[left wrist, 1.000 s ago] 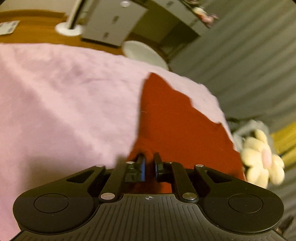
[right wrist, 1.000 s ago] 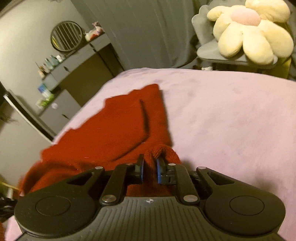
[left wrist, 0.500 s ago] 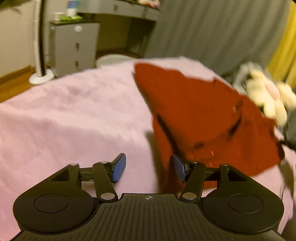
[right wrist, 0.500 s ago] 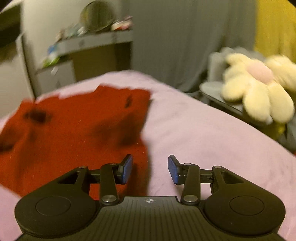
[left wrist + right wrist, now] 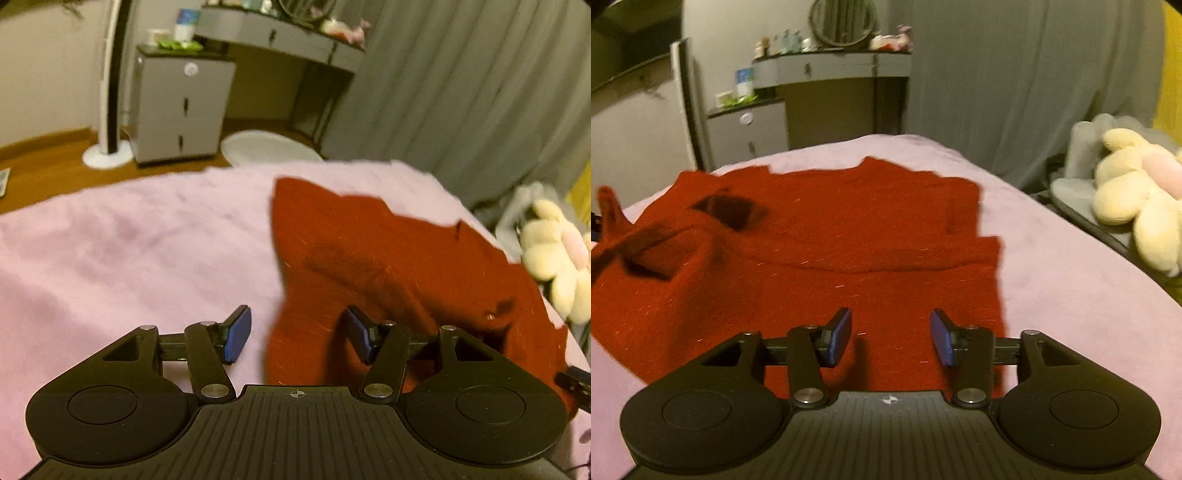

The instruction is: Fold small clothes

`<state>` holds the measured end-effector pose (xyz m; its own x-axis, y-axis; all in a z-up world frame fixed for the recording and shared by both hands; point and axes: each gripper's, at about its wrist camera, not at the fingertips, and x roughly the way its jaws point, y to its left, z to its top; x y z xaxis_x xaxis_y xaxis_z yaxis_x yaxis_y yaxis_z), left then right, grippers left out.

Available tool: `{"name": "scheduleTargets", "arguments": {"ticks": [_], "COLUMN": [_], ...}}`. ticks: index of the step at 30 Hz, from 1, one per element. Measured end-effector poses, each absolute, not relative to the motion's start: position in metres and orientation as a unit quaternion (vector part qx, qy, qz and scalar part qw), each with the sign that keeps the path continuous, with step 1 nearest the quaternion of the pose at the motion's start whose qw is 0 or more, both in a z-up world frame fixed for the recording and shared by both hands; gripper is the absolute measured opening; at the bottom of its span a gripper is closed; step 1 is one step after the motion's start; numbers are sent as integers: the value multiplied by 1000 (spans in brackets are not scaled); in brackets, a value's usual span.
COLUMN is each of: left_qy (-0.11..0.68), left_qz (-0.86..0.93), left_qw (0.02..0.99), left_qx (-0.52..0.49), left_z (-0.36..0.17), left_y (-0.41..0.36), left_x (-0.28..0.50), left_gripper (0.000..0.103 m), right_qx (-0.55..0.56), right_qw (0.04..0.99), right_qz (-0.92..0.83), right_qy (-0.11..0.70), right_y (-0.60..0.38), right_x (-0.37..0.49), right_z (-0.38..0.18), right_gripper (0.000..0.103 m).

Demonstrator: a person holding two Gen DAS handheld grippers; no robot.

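A red knit garment (image 5: 388, 258) lies partly folded on a pink blanket (image 5: 129, 251). My left gripper (image 5: 295, 332) is open over the garment's left edge, with the red cloth lying below and between the blue pads (image 5: 238, 334), which do not press on it. In the right wrist view the garment (image 5: 831, 251) spreads across the bed with a fold line across its middle. My right gripper (image 5: 890, 336) hovers over its near right part, jaws opening, nothing gripped. A bit of red cloth (image 5: 609, 210) sticks up at the far left.
A cream flower plush (image 5: 1134, 199) sits on a grey seat right of the bed. Beyond the bed stand a grey cabinet (image 5: 181, 110), a white fan stand (image 5: 107, 155), a round white stool (image 5: 269, 147), a dressing table and grey curtains (image 5: 461, 92).
Both grippers were shut on the red garment's edge a second ago. They have opened, let the cloth drop onto the bed, and rolled upright.
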<state>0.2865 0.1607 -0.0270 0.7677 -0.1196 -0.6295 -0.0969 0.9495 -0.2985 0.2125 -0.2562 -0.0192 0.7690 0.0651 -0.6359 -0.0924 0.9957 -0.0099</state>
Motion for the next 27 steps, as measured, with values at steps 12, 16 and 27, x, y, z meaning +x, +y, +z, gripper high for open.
{"name": "scheduleTargets", "arguments": {"ticks": [12, 16, 27], "left_qy": [381, 382, 340], "left_qz": [-83, -76, -110], "left_qw": [910, 915, 931], "left_qx": [-139, -108, -77], "left_z": [-47, -39, -3], "left_y": [147, 137, 122], "left_x": [308, 306, 278], "left_gripper": [59, 44, 11], "right_qx": [86, 86, -23], "right_qw": [932, 932, 953], "right_qz": [13, 30, 51], "right_qy": [351, 349, 298], "right_y": [-304, -301, -266], "right_x": [255, 263, 231], "right_z": [-43, -48, -16], "right_gripper": [73, 63, 11]}}
